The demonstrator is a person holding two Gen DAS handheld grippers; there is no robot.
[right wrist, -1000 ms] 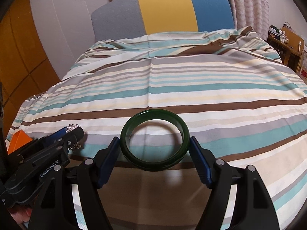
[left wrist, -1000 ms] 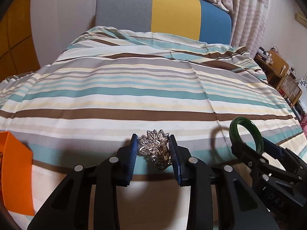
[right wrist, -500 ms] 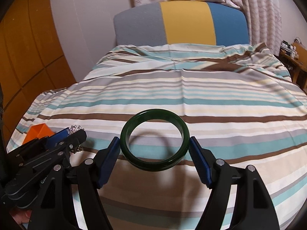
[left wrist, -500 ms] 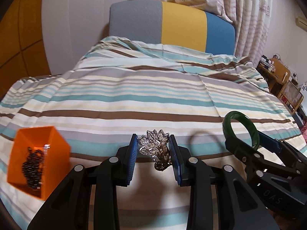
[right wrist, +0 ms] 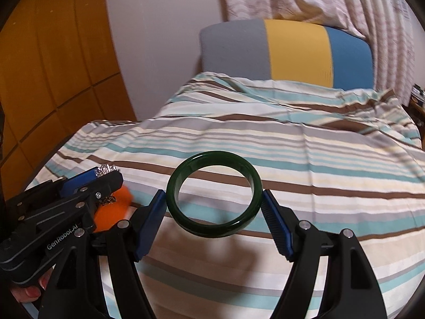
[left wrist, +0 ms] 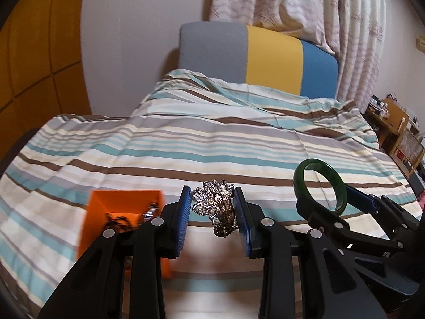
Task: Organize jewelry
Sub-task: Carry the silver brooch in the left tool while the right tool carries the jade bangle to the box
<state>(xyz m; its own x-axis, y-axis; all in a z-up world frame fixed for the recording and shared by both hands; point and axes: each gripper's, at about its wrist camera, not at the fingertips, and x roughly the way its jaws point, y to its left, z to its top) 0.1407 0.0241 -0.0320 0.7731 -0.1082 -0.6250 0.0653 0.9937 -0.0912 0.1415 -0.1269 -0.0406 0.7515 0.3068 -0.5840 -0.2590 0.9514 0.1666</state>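
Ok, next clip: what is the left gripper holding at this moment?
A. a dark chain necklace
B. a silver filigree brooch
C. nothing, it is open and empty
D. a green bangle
B: in the left wrist view the left gripper is shut on the silver filigree brooch, while the green bangle sits in the right gripper.

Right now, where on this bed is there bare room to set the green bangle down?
The striped bedspread lies bare ahead of and to the right of the right gripper holding the green bangle, up to the rumpled folds near the headboard. The left is crowded: the orange box and the left gripper with the silver brooch.
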